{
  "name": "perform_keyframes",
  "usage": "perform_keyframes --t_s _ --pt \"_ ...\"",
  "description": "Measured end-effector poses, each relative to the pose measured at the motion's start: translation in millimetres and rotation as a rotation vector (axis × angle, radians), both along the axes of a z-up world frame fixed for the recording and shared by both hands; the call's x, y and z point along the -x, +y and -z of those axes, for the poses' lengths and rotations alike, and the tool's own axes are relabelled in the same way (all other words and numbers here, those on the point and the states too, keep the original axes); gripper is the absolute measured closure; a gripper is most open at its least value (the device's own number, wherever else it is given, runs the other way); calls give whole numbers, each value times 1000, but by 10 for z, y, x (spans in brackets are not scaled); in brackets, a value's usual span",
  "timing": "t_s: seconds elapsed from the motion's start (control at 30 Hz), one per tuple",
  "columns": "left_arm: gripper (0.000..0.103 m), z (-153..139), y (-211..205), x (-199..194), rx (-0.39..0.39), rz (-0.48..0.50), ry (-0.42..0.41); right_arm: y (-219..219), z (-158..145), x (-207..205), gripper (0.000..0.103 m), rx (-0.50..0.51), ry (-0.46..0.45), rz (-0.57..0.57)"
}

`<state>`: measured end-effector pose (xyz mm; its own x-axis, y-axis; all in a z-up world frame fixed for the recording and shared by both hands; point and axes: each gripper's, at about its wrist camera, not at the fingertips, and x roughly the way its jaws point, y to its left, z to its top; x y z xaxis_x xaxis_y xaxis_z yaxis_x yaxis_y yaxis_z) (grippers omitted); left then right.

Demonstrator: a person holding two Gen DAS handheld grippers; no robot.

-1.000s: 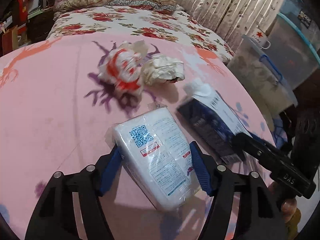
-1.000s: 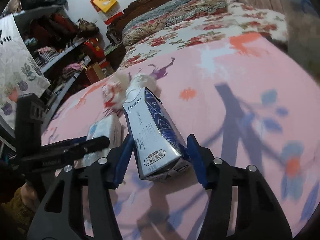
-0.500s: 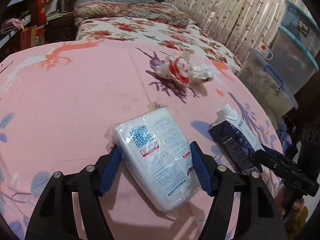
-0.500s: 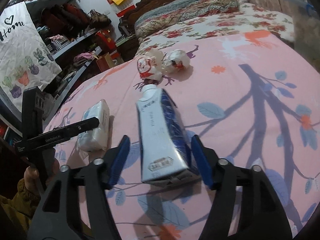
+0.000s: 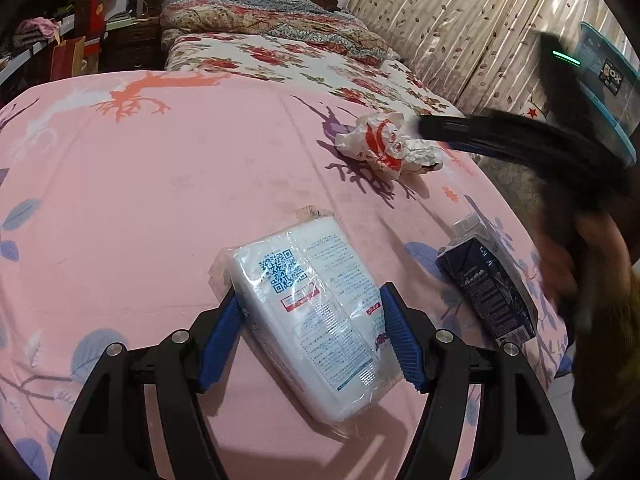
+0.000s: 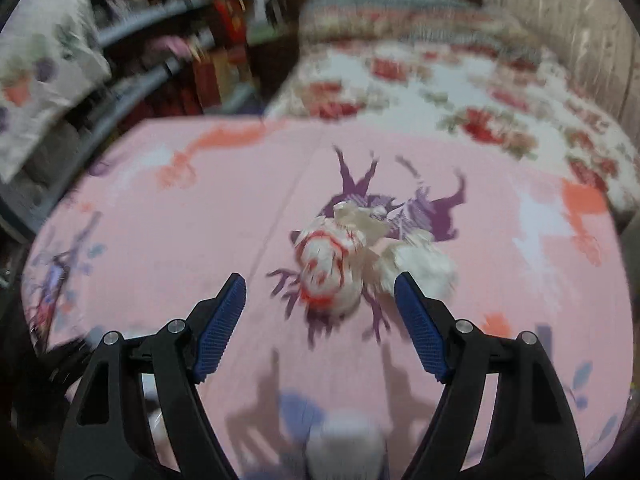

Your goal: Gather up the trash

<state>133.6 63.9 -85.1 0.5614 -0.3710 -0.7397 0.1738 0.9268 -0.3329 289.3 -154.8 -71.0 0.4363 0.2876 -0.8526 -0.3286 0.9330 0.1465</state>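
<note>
- Closest to me, my left gripper (image 5: 312,336) is clamped on the white tissue pack (image 5: 316,312), both blue pads pressed against its long sides, the pack slanting over the pink bedsheet (image 5: 140,208).
- Just beside it to the right, the dark blue milk carton (image 5: 486,284) lies on its side on the sheet, free of either gripper.
- My right gripper (image 6: 320,320) has just been opening; its jaws stand wide with nothing between the pads, though the view is smeared with motion.
- Ahead of those open jaws sit two crumpled wrappers touching each other: the red-and-white wrapper (image 6: 326,268) and the plain white paper ball (image 6: 416,264). The left view shows the red-and-white wrapper (image 5: 380,146) farther up the sheet, with one black finger of my right gripper reaching over it.
- I judge the step in hand to be going for the wrappers with my right hand.
- Next I need to lower the jaws around one ball, probably the red-and-white one, and close gently; it is soft paper and may slip.
- Farthest off are the floral quilt (image 5: 304,60) and curtains (image 5: 460,28).
</note>
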Motion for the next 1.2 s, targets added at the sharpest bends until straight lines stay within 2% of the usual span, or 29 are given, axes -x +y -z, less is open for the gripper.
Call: perform_keyframes --t_s 0.07,0.13,0.17,0.2,0.23,0.3,0.47,0.63,0.73,0.93,1.2 --pt "38 -1 60 27 9 -8 -1 95 167 -247 29 21 66 11" --pt "38 0 109 66 15 -15 -4 195 305 -414 38 60 102 11" --pt "38 2 122 74 16 -16 -5 244 341 -433 57 72 112 1" --pt "38 3 131 80 17 -17 -6 301 385 -425 63 80 126 -20" --pt "38 2 139 87 19 -17 -6 348 375 -354 66 83 108 -40" --pt "38 2 145 94 23 -14 -6 442 337 -145 67 54 102 -105" --pt "38 -4 110 109 16 -3 -4 442 204 763 67 -33 90 -244" --pt "38 1 30 189 10 23 3 313 138 1597 67 -47 25 -285" --pt "38 3 -87 248 -10 49 4 213 165 1929 67 -51 -26 -253" --pt "37 8 -180 297 -21 58 14 18 237 2076 67 -137 -25 -156" --pt "37 9 -181 349 -3 67 21 6 241 2071 67 -138 -28 -135"
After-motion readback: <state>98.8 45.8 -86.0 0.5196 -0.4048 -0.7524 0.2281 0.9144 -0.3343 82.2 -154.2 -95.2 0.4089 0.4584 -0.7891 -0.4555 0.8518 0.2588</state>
